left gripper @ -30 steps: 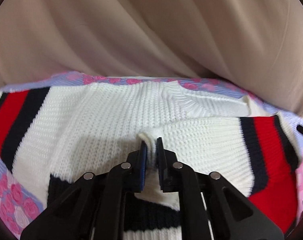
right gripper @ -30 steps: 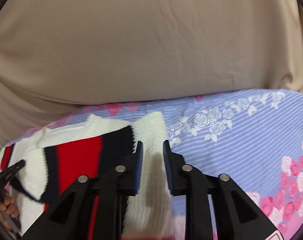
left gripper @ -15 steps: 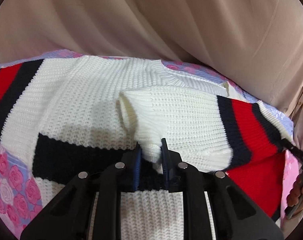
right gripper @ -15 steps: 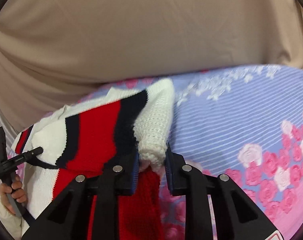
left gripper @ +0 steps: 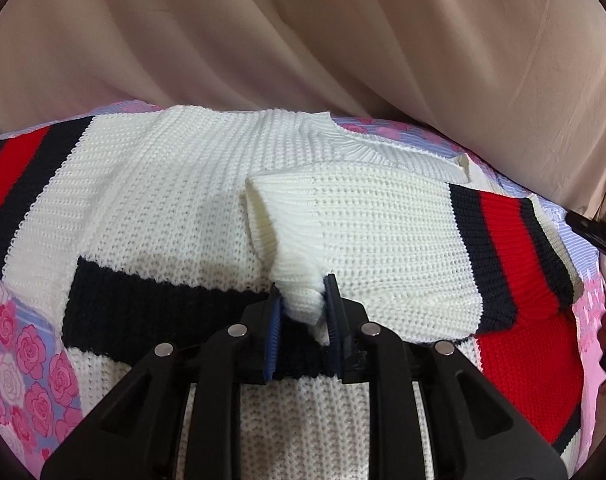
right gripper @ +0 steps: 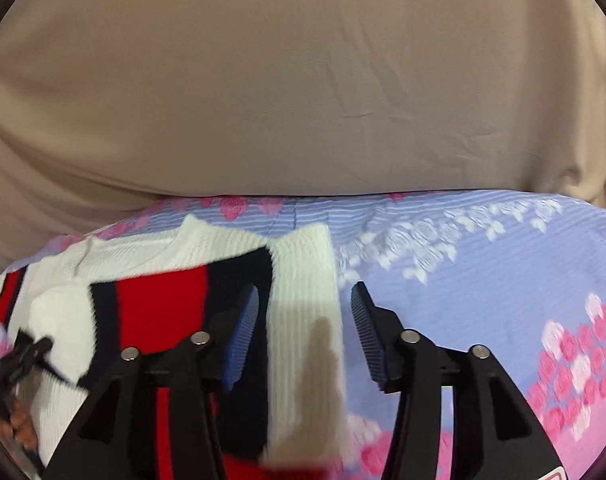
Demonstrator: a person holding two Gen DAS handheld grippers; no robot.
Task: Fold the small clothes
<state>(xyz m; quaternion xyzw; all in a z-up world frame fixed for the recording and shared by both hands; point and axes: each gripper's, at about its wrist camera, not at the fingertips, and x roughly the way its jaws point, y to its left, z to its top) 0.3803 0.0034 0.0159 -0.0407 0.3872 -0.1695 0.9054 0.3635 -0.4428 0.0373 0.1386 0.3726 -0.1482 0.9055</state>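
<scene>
A white knit sweater (left gripper: 163, 208) with red and navy stripes lies flat on a flowered bedsheet (left gripper: 19, 352). One sleeve (left gripper: 383, 232) is folded across the sweater's chest. My left gripper (left gripper: 301, 312) is shut on the white cuff of that sleeve. In the right wrist view the sweater's white ribbed hem (right gripper: 303, 292) lies between the open fingers of my right gripper (right gripper: 305, 320), which hold nothing. The other gripper shows at the left edge of the right wrist view (right gripper: 15, 364).
A beige fabric-covered backrest (right gripper: 303, 80) rises behind the bed in both views. The blue and pink flowered sheet (right gripper: 483, 280) spreads to the right of the sweater. A hand holds the left gripper at the lower left of the right wrist view (right gripper: 19, 428).
My right gripper has opened and let go of the sweater's hem, which now lies on the sheet. My left gripper has drawn the sleeve cuff back across the sweater's chest.
</scene>
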